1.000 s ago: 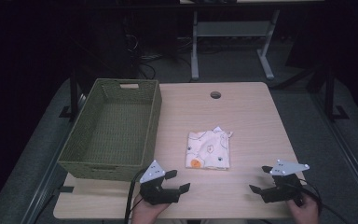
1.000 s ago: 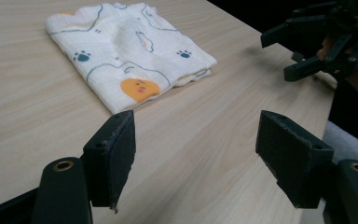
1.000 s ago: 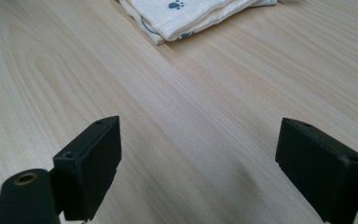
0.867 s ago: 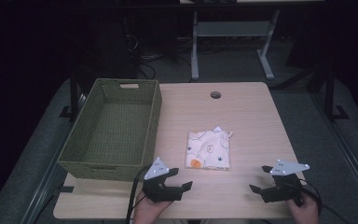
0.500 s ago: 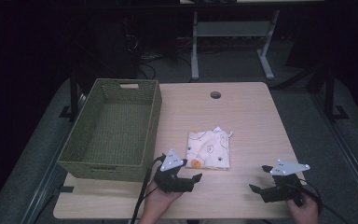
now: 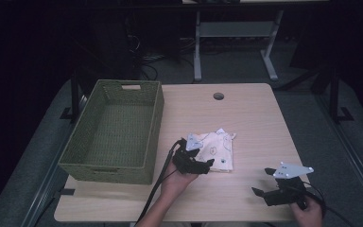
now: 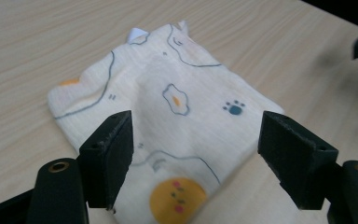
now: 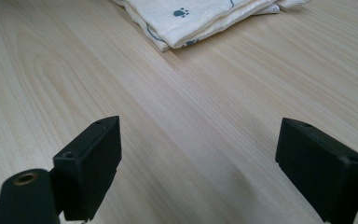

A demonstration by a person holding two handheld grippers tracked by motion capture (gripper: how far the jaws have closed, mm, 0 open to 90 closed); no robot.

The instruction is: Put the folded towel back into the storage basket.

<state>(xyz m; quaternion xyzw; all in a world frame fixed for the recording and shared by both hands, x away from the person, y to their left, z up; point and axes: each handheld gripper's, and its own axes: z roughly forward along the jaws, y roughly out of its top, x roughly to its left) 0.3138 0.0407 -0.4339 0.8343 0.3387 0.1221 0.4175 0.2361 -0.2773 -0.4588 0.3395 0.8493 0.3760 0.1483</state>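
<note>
- Folded cloth (image 7: 168, 121) lying flat on the table (image 6: 255, 113), just right of the green basket (image 6: 116, 135), near the front edge.
- Left gripper (image 6: 194, 161) over the cloth's near corner, jaws spread wide with nothing held; in the left gripper view, near edge between them, orange print closest.
- Right gripper (image 6: 276, 187) well apart to the right, low over bare wood, jaws likewise wide and empty.
- Risk: pinching the top layer alone, so the fold likely opens on lifting.
- Risk: closing too shallow on the edge, letting thin fabric slip free.
- Risk: pressing down and dragging, bunching the stack.
</note>
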